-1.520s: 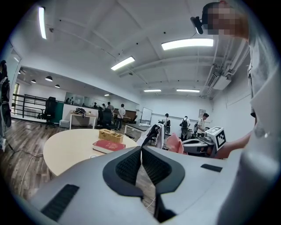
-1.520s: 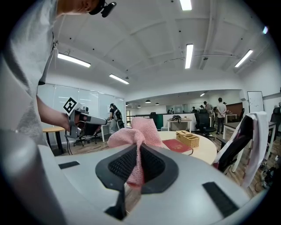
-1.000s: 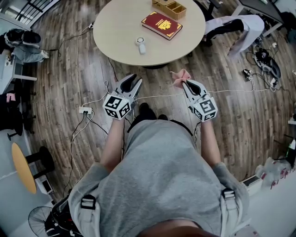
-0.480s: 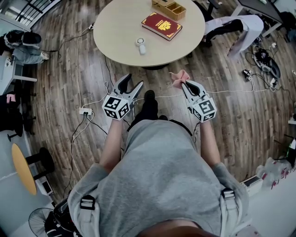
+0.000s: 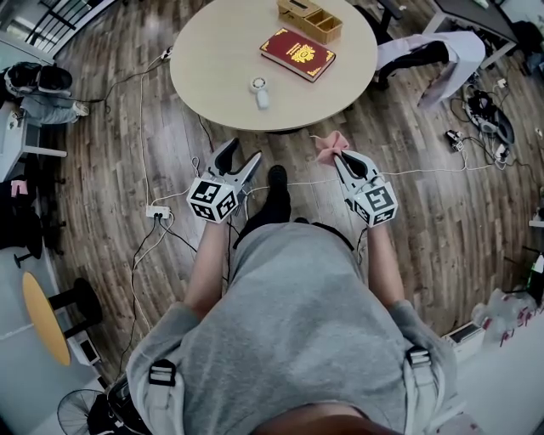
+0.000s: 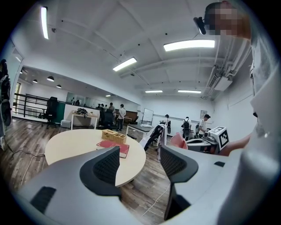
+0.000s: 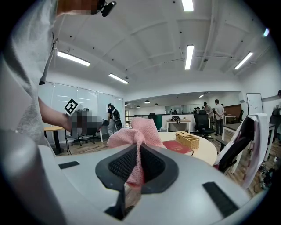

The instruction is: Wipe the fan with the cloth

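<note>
Round table point(image 5: 212, 64) of pale wood stands on the plank floor ahead of the person, beyond both grippers. Left gripper point(image 5: 244, 153) hangs short of the table's near edge; its jaws have just been opening and stand apart with nothing between them, confirmed in the left gripper view point(image 6: 139, 154). Right gripper point(image 5: 340, 155) sits level with it, off the table's right side, jaws clamped on the pink cloth point(image 7: 136, 132), which bunches above the tips point(image 5: 331, 143). Red book point(image 5: 297, 53) lies flat on the table's far right part, a wooden box point(image 5: 310, 19) just behind it. Small white fan point(image 5: 261, 87) lies near the table's centre, well apart from the cloth and both grippers.
</note>
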Available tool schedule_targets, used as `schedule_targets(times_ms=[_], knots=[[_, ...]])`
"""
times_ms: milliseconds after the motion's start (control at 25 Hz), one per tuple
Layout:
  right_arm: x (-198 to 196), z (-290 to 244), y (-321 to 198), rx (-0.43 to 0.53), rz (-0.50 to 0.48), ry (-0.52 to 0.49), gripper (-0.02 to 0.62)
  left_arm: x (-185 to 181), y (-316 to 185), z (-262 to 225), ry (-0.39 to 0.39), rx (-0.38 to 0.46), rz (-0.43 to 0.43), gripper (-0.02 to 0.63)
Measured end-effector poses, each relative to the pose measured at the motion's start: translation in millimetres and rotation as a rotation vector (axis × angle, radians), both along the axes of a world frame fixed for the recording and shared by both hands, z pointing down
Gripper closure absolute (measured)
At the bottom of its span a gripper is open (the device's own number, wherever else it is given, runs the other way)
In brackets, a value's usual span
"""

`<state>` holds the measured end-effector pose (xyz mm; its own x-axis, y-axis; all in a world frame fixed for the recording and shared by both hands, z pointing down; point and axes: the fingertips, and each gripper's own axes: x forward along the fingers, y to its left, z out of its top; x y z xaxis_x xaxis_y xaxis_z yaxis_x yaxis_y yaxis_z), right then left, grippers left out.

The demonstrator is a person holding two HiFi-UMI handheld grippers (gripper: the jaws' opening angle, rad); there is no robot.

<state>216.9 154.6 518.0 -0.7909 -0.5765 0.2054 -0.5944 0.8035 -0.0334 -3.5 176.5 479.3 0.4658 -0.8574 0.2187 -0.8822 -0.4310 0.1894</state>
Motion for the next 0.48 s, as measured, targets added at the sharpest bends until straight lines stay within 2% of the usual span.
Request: schedule_targets(times_ms=[480], knots=[[-29.7, 7.7, -59.1, -0.014, 0.013, 0.019, 0.566, -30.3, -65.4, 16.4, 0.027, -0.022, 0.011, 0.314]])
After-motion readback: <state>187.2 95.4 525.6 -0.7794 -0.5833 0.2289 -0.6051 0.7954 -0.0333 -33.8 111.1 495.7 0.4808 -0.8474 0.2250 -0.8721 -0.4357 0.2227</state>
